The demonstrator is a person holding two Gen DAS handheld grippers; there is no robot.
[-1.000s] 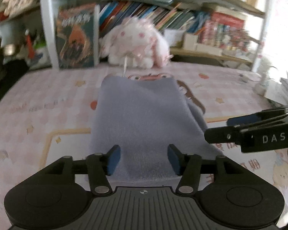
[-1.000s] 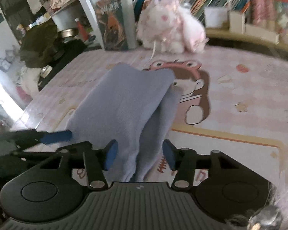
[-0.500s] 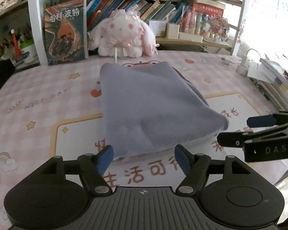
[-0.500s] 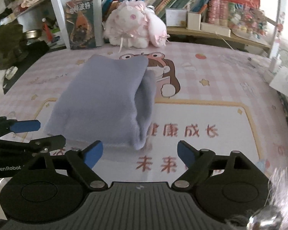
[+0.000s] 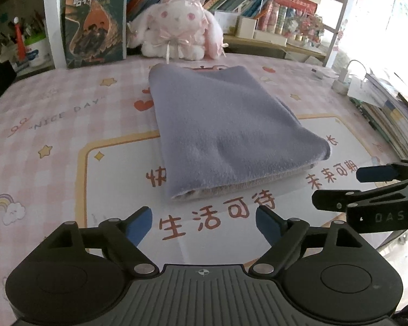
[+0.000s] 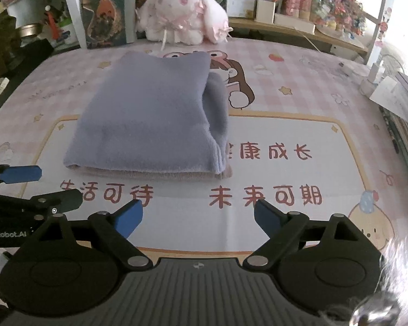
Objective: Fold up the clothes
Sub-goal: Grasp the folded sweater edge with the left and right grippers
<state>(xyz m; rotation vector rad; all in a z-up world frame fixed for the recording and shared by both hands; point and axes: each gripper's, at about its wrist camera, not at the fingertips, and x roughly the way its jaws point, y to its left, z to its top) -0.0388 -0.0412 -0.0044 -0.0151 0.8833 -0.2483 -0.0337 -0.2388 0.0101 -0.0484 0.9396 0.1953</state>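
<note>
A lavender-grey garment (image 5: 225, 130) (image 6: 152, 119) lies folded into a thick rectangle on the pink printed table mat (image 5: 68, 125) (image 6: 299, 125). My left gripper (image 5: 204, 224) hangs over the mat just short of the garment's near edge, its jaws opening with nothing between them. My right gripper (image 6: 198, 217) sits the same way in front of the near edge, jaws opening and empty. Each gripper shows at the side of the other's view: the right gripper (image 5: 367, 187) and the left gripper (image 6: 30, 187).
A pink plush rabbit (image 5: 176, 35) and an upright book (image 5: 95, 24) stand at the back under shelves of books. Stacked books (image 5: 394, 119) and a white charger (image 5: 340, 81) line the right edge. A dark pot and clutter (image 6: 27, 30) sit back left.
Both grippers let go of the garment's near edge, opened wide and drew back toward me. The garment now lies flat and folded on the mat.
</note>
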